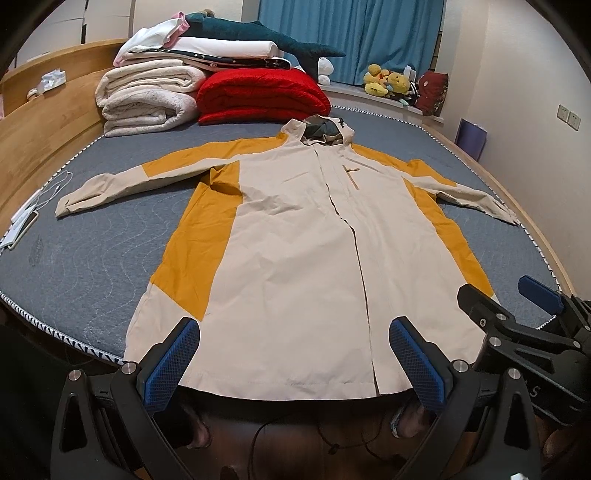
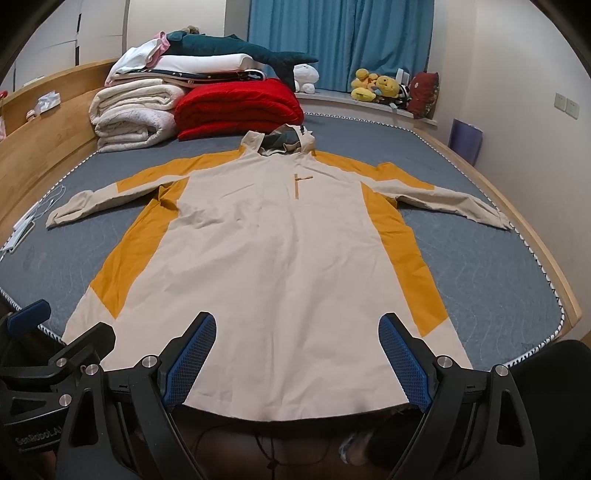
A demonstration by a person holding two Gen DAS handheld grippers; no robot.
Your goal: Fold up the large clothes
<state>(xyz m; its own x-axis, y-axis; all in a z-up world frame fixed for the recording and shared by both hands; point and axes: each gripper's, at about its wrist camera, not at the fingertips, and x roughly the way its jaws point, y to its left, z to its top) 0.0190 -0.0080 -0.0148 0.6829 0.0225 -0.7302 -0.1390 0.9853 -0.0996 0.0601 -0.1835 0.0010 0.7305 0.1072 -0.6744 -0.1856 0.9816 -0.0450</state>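
1. Left gripper (image 1: 293,363): both blue-padded fingers (image 1: 170,363) are spread wide apart. Nothing sits between them and neither pad grips anything.
2. Right gripper (image 2: 297,360): its blue pads (image 2: 190,360) stand equally wide apart, with nothing clamped. Whether any pad of either gripper actually touches cloth cannot be told from these views.
3. Jacket (image 1: 306,258): a long cream garment with mustard side panels lies flat and face up on the grey mattress (image 1: 92,258), directly ahead of both pairs of fingers. Its hem runs across just beyond the fingertips and hangs slightly over the near mattress edge.
4. The front closure runs away from the fingers toward the hood (image 1: 321,133) at the far end. Both sleeves extend outward, one (image 1: 103,188) to the left of the fingers, the other (image 1: 476,197) to the right.
5. In the left wrist view, the right gripper's frame shows at the right edge, beside the jacket's right hem corner.
6. Beyond the hood: a folded red blanket (image 1: 262,98), rolled cream blankets (image 1: 147,99) to its left, and a dark plush shark (image 1: 258,35) on top of the stack.
7. Far back right, yellow plush toys (image 1: 388,83) sit before a blue curtain (image 1: 351,37).
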